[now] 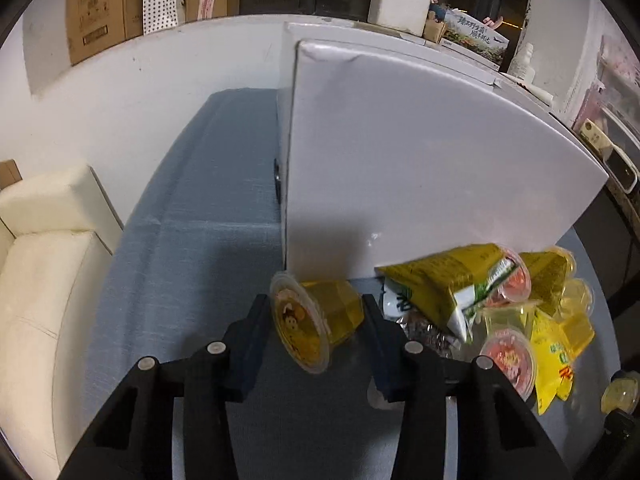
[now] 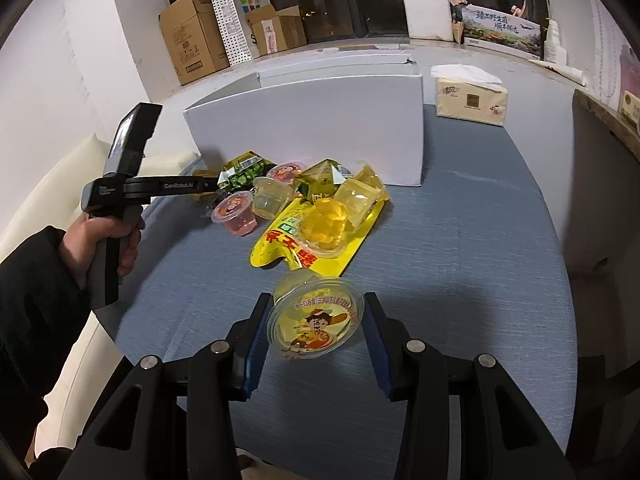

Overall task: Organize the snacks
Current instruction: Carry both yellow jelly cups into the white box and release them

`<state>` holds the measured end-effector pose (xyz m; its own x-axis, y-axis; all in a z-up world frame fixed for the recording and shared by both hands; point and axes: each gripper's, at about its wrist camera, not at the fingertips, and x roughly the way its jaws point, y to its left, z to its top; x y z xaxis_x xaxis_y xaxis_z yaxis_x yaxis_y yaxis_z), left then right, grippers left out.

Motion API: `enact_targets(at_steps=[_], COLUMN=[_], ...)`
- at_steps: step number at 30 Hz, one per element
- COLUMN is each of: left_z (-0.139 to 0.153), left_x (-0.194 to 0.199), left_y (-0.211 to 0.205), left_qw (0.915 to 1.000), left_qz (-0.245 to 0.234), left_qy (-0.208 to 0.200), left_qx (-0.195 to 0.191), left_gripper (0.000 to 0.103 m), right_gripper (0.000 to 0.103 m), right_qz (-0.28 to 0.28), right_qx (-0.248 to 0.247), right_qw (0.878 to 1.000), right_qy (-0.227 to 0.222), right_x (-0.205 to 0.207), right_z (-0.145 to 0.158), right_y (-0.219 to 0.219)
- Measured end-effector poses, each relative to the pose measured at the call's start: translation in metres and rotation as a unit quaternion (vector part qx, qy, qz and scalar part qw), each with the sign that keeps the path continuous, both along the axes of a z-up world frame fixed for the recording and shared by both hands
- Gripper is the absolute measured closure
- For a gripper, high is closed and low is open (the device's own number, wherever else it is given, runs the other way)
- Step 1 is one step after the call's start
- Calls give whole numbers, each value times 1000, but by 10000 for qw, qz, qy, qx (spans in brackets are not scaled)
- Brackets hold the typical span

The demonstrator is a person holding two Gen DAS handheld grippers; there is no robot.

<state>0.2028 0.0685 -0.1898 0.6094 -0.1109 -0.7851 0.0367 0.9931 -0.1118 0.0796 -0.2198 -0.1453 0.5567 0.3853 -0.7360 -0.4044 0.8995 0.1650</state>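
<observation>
My left gripper (image 1: 316, 303) is shut on a yellow jelly cup (image 1: 320, 322) lying on its side, lid toward the camera, just in front of the white box (image 1: 420, 160). To its right lies the snack pile (image 1: 500, 304): green-yellow packets, red and yellow jelly cups, a yellow bag. My right gripper (image 2: 317, 300) is shut on another yellow jelly cup (image 2: 316, 326) with a cartoon lid, held near the table's front, short of the pile (image 2: 316, 208). In the right wrist view a hand (image 2: 104, 236) holds the left gripper's handle at the pile's left end.
The blue-grey tablecloth (image 2: 460, 260) covers the table. The white box (image 2: 320, 128) stands behind the pile, and a tissue pack (image 2: 470, 100) sits at the back right. A cream sofa (image 1: 40, 280) lies left of the table. Cardboard boxes (image 2: 192, 36) line the far ledge.
</observation>
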Motion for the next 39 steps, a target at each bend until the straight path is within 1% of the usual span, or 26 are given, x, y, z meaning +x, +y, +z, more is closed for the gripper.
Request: enact_targets(at_steps=[3, 5, 9, 12, 15, 17, 21, 23, 25, 28, 31, 33, 36, 37, 38, 39], left_z=[4, 14, 45, 70, 92, 108, 133, 144, 154, 162, 160, 155, 144, 141, 136, 132], left_x=[-8, -19, -49, -68, -81, -79, -57, -47, -27, 4, 36, 53, 67, 68, 71, 73], left_y=[5, 10, 4, -5, -14, -22, -32, -33, -34, -34, -37, -39, -45, -46, -47, -49], left_qw=[9997, 9990, 9959, 9918, 9886, 9863, 9833, 9822, 9810, 9821, 9855, 9874, 9895, 9902, 9918, 9927], left_qz=[-31, -61, -278, -496, -688, -809, -885, -886, -858, -802, -738, -757, -764, -747, -707, -701], left_qy=[-78, -238, -639, -920, -1127, -1300, -1495, -1561, -1654, -1620, -1493, -1339, -1189, -1141, -1024, -932], left_qx=[-248, -383, -578, -734, -728, -615, -535, -558, -534, -534, -333, -369, -293, -289, -285, -302], left_gripper=[54, 54, 54, 54, 54, 54, 54, 54, 54, 54, 54, 54, 53, 50, 32, 5], right_gripper=[55, 55, 55, 55, 55, 55, 55, 55, 55, 55, 55, 55, 55, 54, 54, 40], right_qz=[54, 91, 131, 133, 141, 132, 124, 78, 44, -125, -332, -399, -529, -569, -582, -581], right_qx=[11, 32, 88, 122, 138, 125, 103, 98, 116, 252, 328, 328, 37, -19, -13, 8], right_qw=[10000, 9999, 9998, 9995, 9988, 9982, 9958, 9944, 9933, 9916, 9927, 9940, 9956, 9958, 9964, 9969], right_qy=[-12, -43, -136, -247, -448, -571, -901, -1045, -1147, -1261, -1113, -963, -777, -710, -611, -537], right_x=[-2, -3, -4, -1, 5, 11, 35, 52, 73, 110, 152, 174, 198, 201, 205, 206], right_z=[1, 4, 12, 22, 38, 48, 76, 89, 101, 115, 117, 113, 99, 95, 91, 88], right_y=[6, 8, 14, 19, 24, 25, 28, 29, 30, 28, 28, 30, 33, 31, 29, 28])
